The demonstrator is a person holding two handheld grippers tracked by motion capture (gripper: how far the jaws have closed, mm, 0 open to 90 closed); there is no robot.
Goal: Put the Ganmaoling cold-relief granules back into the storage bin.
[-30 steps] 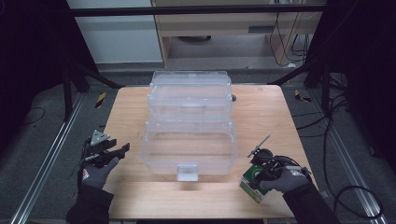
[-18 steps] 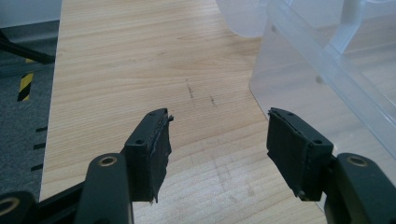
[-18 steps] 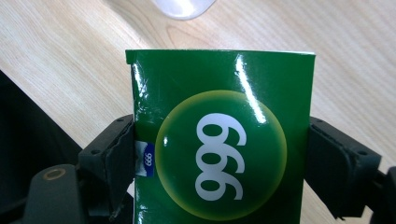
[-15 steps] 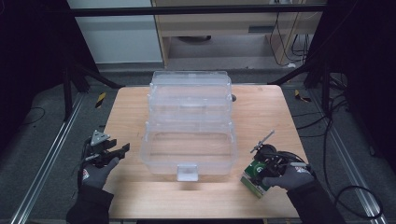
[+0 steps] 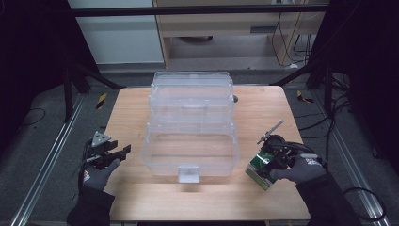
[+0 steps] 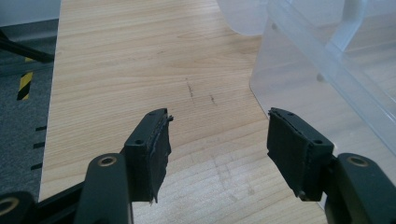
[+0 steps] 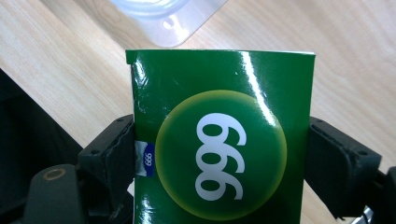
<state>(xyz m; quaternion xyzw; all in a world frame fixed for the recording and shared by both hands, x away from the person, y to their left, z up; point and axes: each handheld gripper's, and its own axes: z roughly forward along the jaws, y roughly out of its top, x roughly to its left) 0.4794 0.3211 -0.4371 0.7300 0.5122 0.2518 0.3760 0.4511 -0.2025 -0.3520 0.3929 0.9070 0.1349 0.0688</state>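
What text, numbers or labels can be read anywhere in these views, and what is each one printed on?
"999": large white digits in the yellow-green circle on the face of the green box, held between the right gripper's jaws.
"999": tiny white digits on a small blue patch at that box's left edge, by the jaw.
In the high view the box's print is too small to read.
The clear plastic organiser box and the wooden table carry no legible text.

On my feed, both hands wear grey knit gloves with red marks at the cuffs, over dark sleeves. My left gripper (image 5: 113,153) is black, topped by a grey three-cornered plate, with brass-ringed screw holes by its ragged-edged pads (image 6: 159,149). The right gripper (image 5: 270,160) trails black cable.
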